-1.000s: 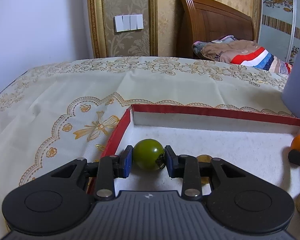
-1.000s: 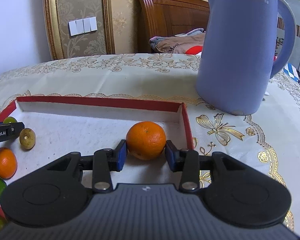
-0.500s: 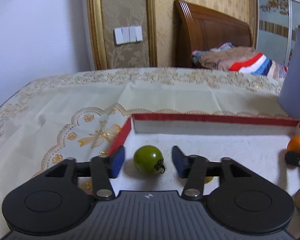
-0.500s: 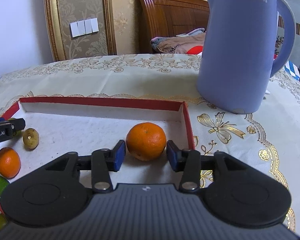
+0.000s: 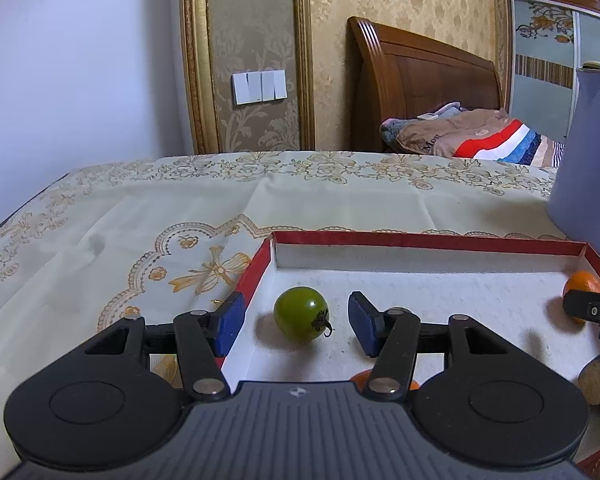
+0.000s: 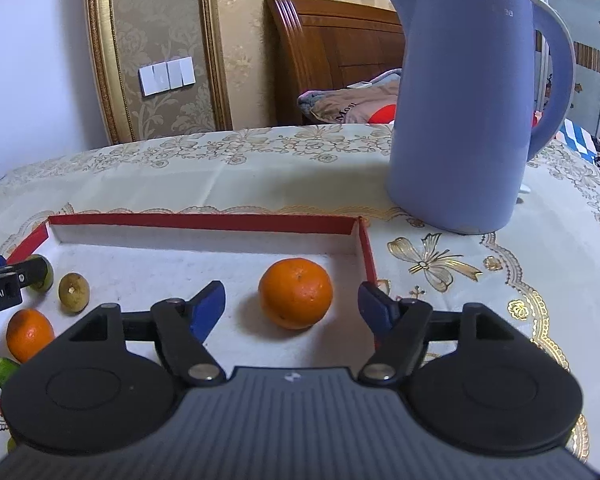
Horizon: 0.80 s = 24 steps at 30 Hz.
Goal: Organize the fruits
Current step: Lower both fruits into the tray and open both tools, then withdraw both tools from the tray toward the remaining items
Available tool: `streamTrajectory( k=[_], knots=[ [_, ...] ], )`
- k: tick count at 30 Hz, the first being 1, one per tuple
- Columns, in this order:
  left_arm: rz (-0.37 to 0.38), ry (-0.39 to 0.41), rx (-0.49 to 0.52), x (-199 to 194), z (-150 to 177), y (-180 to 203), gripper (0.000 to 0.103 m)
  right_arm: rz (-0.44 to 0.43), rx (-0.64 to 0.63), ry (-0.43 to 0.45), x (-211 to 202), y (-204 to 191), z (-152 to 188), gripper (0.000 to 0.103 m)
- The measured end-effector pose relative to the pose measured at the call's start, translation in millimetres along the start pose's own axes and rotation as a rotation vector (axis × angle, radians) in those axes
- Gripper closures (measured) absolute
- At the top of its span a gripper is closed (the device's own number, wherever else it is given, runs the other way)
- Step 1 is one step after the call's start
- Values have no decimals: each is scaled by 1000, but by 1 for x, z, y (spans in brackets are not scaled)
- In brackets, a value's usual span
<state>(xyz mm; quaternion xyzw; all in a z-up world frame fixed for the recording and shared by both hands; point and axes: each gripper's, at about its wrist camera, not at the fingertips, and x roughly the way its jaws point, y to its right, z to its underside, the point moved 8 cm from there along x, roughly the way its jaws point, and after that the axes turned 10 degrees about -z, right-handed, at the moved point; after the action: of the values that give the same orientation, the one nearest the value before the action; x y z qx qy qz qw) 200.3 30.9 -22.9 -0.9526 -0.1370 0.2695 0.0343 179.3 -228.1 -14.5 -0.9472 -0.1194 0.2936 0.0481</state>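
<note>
Counting fruit in the shallow red-rimmed white tray (image 6: pixel 204 222) on the desk (image 6: pixel 260 168) with its cream, gold-patterned cloth: two round oranges, one green tomato with a dark stem, one small brownish-yellow round fruit, and a green piece at the left edge cut off by the frame.

Left gripper (image 5: pixel 296 322): blue pads spread, not touching anything. Green tomato (image 5: pixel 301 313) rests on the tray floor between the pads, near the tray's far left corner, clear gaps on both sides. The left pad sits over the tray's red left rim.

Right gripper (image 6: pixel 292 306): jaws opening, pads apart from the fruit. Larger orange (image 6: pixel 295 293) sits on the tray floor between them, close to the right wall. The right pad hangs just outside that wall.

Second orange (image 6: pixel 29 333) lies at the tray's left, brownish fruit (image 6: pixel 73 292) just beyond it, green piece (image 6: pixel 3 370) nearer the camera.

Surroundings: tall lavender-blue plastic kettle (image 6: pixel 464 120) upright on the cloth beyond the tray's right corner, apart from it. Wooden headboard (image 5: pixel 420 92) and folded striped bedding (image 5: pixel 460 136) behind the desk.
</note>
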Motion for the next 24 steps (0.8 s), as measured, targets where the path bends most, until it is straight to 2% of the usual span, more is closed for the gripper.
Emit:
streamTrajectory(
  k=[14,24],
  knots=[
    [15,22,-35,-12,2,-7,46,-3,-14,3,-2,-4,3,23],
    [25,66,-11,-33,8,-4,46,-12,-10,13,-7,-6,6,20]
  ],
)
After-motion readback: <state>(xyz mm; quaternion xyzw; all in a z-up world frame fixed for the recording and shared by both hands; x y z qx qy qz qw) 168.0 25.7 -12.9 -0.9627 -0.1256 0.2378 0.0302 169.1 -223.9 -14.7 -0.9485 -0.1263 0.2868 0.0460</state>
